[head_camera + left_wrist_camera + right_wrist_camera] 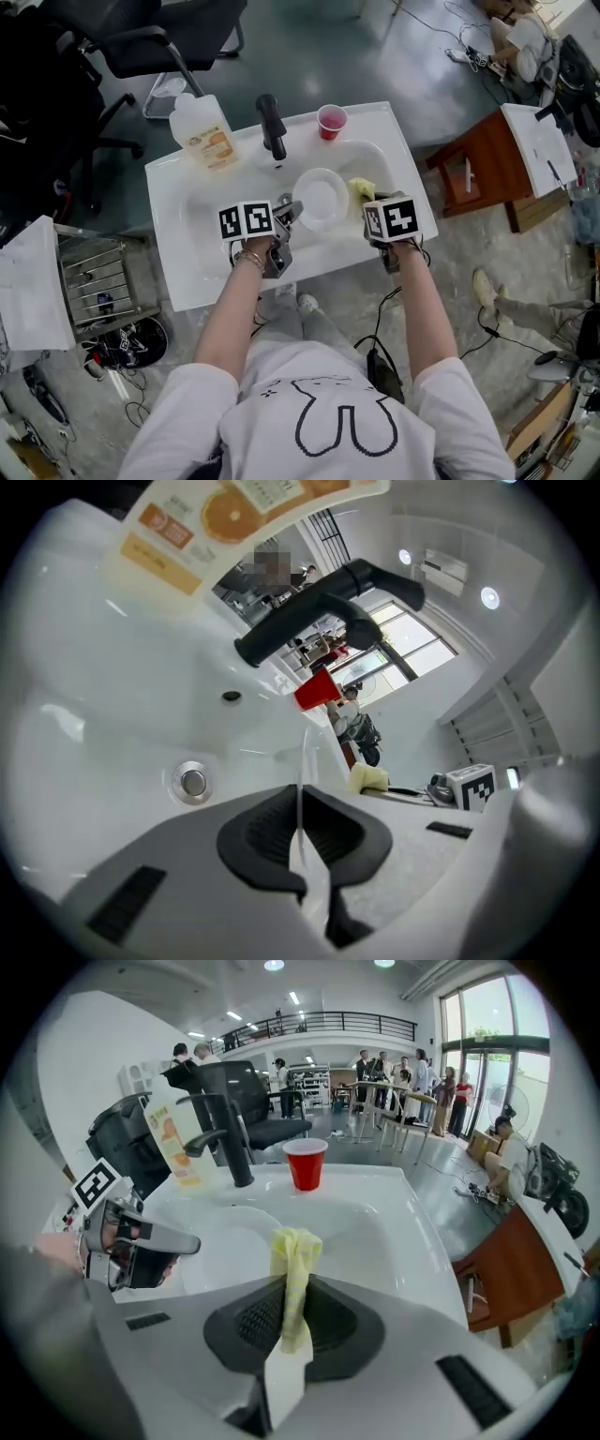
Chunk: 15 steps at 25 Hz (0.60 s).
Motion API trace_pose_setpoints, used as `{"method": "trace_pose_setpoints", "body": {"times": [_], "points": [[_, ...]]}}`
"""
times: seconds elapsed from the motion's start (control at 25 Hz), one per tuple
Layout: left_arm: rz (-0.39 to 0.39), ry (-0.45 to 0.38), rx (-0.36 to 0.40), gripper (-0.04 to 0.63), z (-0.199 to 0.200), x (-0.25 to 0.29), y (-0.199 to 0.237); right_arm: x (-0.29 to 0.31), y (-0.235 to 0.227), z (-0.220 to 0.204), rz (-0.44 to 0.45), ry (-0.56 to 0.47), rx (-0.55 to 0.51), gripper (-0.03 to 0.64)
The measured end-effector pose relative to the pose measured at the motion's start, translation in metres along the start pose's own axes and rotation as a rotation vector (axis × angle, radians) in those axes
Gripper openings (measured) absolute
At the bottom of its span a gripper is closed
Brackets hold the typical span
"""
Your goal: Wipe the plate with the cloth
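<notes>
A white plate hangs over the white sink basin, held by its left rim. My left gripper is shut on that rim. In the left gripper view the plate shows edge-on as a thin white line between the closed pads of that gripper. Just right of the plate, my right gripper is shut on a yellow cloth. In the right gripper view the cloth stands up bunched between the jaws of that gripper, with the plate and left gripper to its left.
A black faucet stands at the back of the sink, a red cup to its right and a plastic bottle with an orange label to its left. The drain lies below. A wooden stool stands right of the sink.
</notes>
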<state>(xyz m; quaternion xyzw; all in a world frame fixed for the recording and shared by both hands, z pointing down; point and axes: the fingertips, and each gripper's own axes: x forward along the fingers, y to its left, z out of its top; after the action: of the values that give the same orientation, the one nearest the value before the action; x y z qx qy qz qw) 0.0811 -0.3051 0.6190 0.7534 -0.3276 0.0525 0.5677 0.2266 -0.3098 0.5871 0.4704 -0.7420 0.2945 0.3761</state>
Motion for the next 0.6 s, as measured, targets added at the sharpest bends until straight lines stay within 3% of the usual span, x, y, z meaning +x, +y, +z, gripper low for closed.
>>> {"method": "trace_pose_setpoints", "body": {"times": [0.36,0.6], "points": [[-0.003,-0.128,0.103,0.02,0.001,-0.061,-0.062,-0.079,0.023,0.017,0.023,-0.17,-0.033,0.051],[-0.01,-0.177,0.213,0.018,0.002,-0.107,-0.102,-0.131,0.042,0.038,0.028,-0.307,-0.035,0.051]]}}
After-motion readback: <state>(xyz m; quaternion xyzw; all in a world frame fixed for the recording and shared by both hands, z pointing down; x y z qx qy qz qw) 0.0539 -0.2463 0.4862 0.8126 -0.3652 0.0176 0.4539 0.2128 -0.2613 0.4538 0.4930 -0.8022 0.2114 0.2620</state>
